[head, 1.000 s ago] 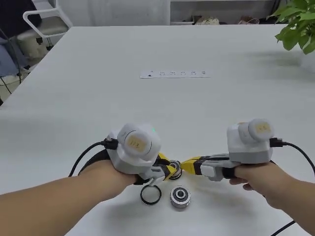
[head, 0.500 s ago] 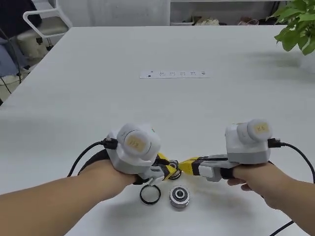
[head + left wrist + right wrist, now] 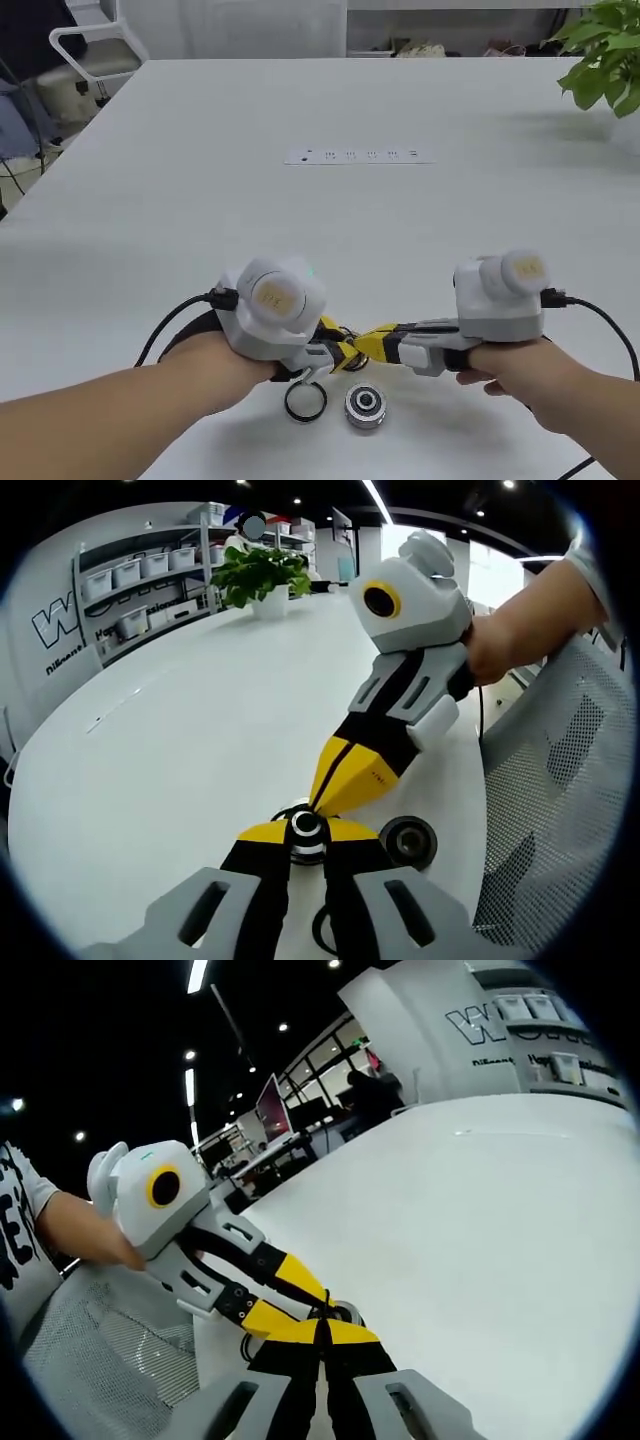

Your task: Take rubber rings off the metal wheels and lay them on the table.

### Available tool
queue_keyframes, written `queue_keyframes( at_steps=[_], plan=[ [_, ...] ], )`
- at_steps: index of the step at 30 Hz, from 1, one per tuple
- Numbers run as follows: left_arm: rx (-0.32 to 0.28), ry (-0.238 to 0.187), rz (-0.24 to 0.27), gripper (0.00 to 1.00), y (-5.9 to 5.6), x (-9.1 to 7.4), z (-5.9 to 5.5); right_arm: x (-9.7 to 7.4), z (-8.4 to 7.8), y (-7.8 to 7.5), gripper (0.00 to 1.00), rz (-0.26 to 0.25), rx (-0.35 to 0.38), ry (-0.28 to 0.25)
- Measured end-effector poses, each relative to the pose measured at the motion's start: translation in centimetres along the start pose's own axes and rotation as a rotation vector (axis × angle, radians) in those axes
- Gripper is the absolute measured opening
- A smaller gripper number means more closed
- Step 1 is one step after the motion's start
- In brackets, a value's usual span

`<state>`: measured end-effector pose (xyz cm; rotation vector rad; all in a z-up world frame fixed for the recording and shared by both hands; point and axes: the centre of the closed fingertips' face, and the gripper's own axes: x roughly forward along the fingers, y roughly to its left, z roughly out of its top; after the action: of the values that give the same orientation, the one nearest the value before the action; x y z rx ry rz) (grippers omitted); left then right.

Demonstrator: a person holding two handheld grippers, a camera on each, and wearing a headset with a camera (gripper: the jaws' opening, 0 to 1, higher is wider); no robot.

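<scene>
White tabletop (image 3: 200, 200) stretches away to a power strip (image 3: 358, 156) well beyond both grippers, and a potted plant (image 3: 605, 60) stands at the far right corner. Close to the person, the left gripper (image 3: 338, 352) and the right gripper (image 3: 368, 344) meet tip to tip just above the surface. In the left gripper view, the left gripper's yellow jaws are drawn narrow and clamp a small metal wheel (image 3: 306, 827) between them. The right gripper's jaws are pressed together to a point that touches the far edge of that wheel. I cannot tell whether they pinch its rubber. On the person's side of the left gripper's tips, a loose black rubber ring (image 3: 305, 402) lies flat on the tabletop. Just beside the ring but apart from it, a second wheel (image 3: 366, 404) rests on the person's side of the right gripper's tips.
</scene>
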<state>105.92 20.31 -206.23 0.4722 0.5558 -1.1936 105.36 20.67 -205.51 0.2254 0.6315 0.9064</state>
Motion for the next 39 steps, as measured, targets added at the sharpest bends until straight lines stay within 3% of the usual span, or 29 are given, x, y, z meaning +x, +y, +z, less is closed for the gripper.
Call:
queue_keyframes(
  at_steps=[27, 33, 39],
  plan=[
    [-0.041, -0.022, -0.024, 0.09, -0.1, 0.2, 0.3, -0.3, -0.3, -0.9, 0.0, -0.018, 0.021, -0.016],
    [-0.023, -0.018, -0.022, 0.09, -0.1, 0.1, 0.3, -0.5, -0.1, -1.0, 0.0, -0.016, 0.028, -0.025],
    [-0.026, -0.044, -0.021, 0.12, 0.0, -0.2, 0.9, -0.6, 0.2, -1.1, 0.0, -0.017, 0.034, -0.037]
  ],
)
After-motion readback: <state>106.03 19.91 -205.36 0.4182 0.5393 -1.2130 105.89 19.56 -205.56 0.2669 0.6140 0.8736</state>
